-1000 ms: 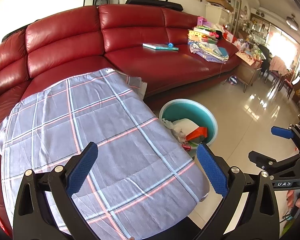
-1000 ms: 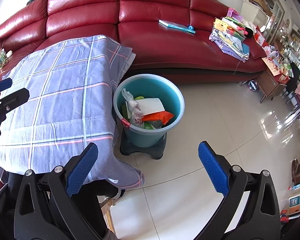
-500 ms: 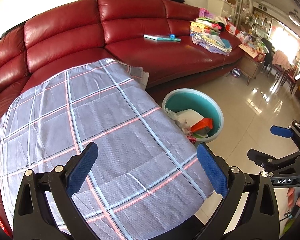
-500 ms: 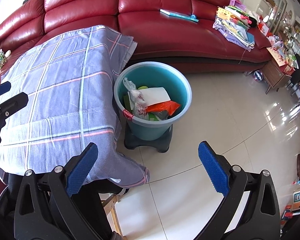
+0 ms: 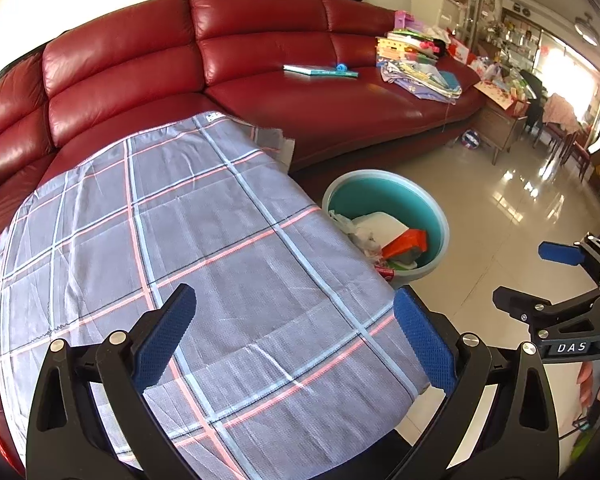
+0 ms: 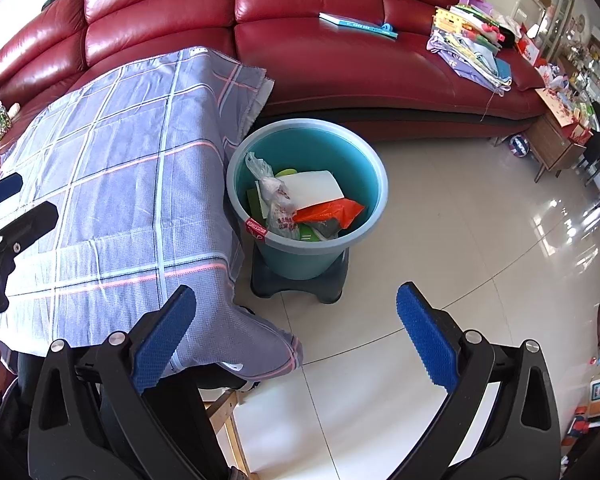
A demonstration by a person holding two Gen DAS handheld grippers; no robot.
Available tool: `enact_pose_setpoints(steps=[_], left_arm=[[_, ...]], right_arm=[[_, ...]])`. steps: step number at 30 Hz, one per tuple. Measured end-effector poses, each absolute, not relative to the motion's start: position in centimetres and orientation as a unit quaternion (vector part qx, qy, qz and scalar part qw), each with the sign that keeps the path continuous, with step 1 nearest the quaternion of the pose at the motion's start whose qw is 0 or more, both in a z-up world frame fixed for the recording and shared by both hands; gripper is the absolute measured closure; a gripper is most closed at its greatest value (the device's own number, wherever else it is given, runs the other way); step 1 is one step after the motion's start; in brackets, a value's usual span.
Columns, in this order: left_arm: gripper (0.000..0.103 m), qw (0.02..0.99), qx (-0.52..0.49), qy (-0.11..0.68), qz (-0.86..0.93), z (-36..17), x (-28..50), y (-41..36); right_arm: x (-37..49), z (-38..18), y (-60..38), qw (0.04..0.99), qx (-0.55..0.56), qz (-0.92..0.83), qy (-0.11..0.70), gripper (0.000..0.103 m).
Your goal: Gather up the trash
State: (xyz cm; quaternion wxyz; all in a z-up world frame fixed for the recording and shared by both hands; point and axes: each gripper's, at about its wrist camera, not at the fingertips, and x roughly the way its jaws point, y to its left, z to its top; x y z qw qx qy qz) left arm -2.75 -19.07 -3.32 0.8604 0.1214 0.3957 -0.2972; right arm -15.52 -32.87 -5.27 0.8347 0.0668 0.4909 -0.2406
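Trash (image 6: 300,204) is seen piled in the teal bucket (image 6: 364,160) beside the checked tablecloth (image 5: 180,240), closer than a second ago, while left gripper (image 5: 296,340) and right gripper (image 6: 296,340) are held released, empty, suggesting collection is finished.

Red sofa (image 5: 260,52); book (image 5: 320,71); plaid cloth (image 6: 120,152).
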Motion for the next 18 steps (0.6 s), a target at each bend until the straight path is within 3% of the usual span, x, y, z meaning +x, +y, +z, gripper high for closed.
enact_pose_setpoints(steps=[18], left_arm=[[0.004, 0.857, 0.142, 0.395, -0.298, -4.13, -3.16, -20.20]], right_arm=[[-15.22, -5.31, -33.34, 0.833, 0.066, -0.243, 0.493, 0.007]])
